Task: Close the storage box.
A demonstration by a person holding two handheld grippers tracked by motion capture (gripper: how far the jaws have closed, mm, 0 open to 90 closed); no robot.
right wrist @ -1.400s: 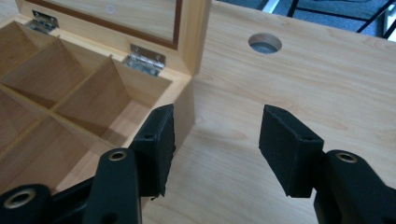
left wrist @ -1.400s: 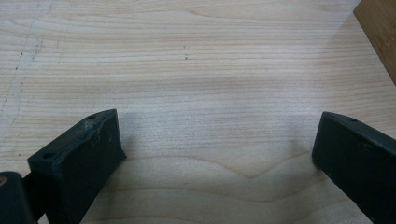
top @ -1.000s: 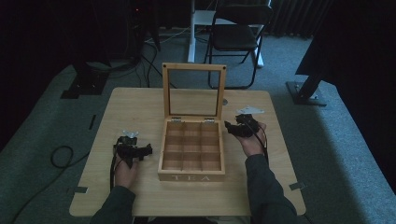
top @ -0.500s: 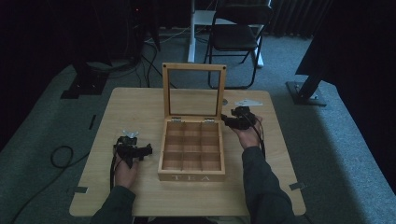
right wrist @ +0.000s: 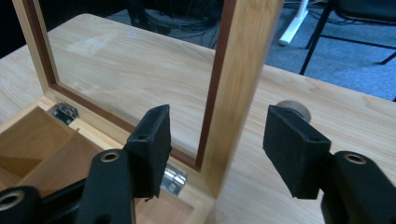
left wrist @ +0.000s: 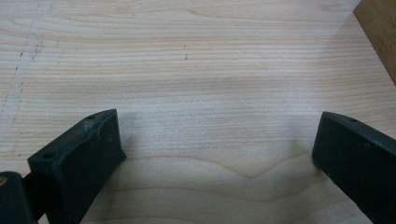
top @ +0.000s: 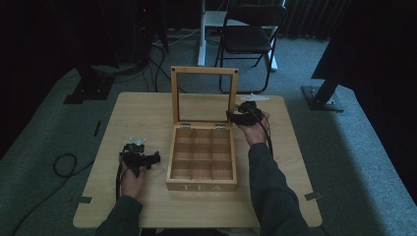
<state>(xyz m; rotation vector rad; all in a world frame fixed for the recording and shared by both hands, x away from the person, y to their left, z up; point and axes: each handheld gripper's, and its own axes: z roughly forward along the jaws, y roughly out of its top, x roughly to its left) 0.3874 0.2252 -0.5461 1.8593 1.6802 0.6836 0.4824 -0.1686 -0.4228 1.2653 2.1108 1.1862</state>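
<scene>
Left of the wooden tea box (top: 202,160), the left gripper (top: 142,160) rests low over the pale, grained worktop (top: 147,108), jaws spread wide on nothing. The box sits mid-worktop, square compartments bare, its glass-paned lid (top: 204,96) upright. At the lid's right frame post, the right gripper (right wrist: 215,135) straddles the wood, jaws apart, not clamped.

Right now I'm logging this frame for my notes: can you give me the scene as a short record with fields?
box: wooden tea box, compartments look empty
lid: lid upright, open, clear pane
left claw: left claw open, over the bare table, left of the box
right claw: right claw open, its jaws astride the lid's side frame
background: folding chair
</scene>
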